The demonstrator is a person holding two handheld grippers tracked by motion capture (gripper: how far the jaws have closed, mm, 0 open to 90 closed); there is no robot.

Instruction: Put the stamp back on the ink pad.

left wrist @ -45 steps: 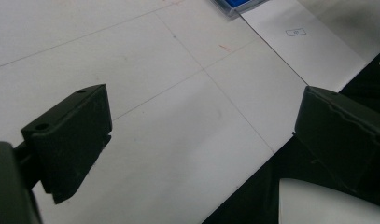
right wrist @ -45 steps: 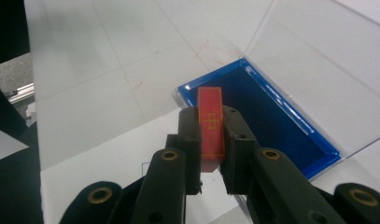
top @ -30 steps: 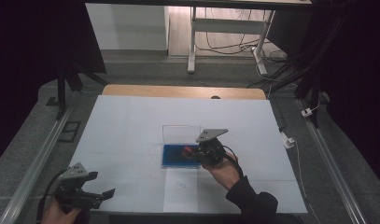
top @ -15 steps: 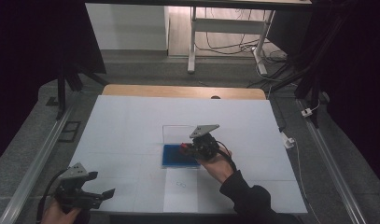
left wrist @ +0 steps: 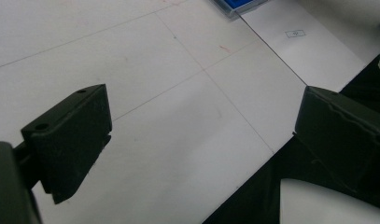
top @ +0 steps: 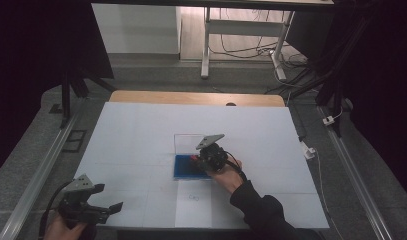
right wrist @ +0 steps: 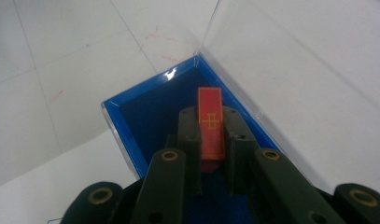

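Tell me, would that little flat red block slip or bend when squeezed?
The flat red rectangular block probably stays stiff: its edges look straight between the right gripper fingers. It may be slightly slippery, since its face looks smooth. It seems light, being thin.

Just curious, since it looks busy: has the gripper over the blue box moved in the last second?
Yes. The right gripper has slid leftward, farther over the blue box.

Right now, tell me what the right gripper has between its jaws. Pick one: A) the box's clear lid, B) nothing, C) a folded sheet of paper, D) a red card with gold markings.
D: the right gripper is shut on a red card with gold markings, held over the blue box.
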